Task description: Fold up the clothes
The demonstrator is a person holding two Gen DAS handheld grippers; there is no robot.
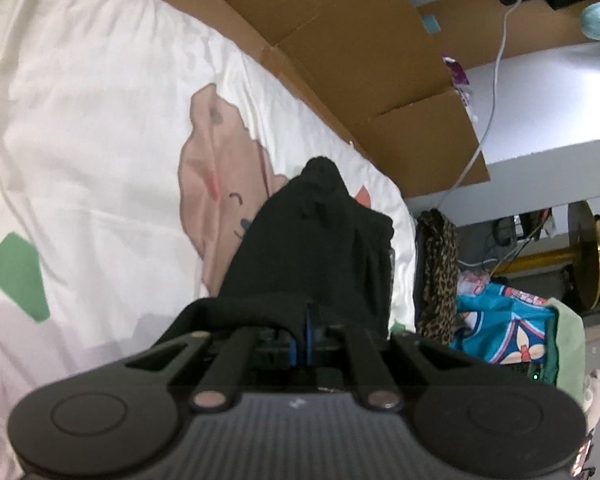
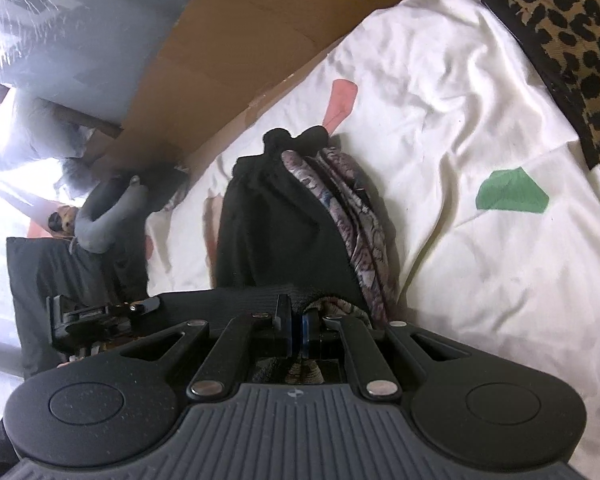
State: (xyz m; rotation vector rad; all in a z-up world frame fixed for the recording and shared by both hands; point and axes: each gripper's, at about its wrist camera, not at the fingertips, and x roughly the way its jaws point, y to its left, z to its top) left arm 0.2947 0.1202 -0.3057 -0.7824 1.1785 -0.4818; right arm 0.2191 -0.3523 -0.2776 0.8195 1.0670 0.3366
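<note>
Both jaws are clamped on the black garment [image 1: 300, 248], the left gripper [image 1: 306, 334] and right gripper [image 2: 298, 334] lifting it over the sheet [image 1: 100, 120]. Cardboard [image 1: 340, 40] lines the far edge; leopard cloth [image 2: 560, 40] lies beside.

Garment [image 2: 276, 216] on the bedsheet [image 2: 440, 128], cardboard [image 2: 236, 32] behind, patterned cloth [image 2: 560, 40] at the right edge.

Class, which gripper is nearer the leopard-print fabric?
Right. The right gripper has the leopard-print fabric close alongside; from the left gripper it lies beyond the bedsheet's edge.
</note>
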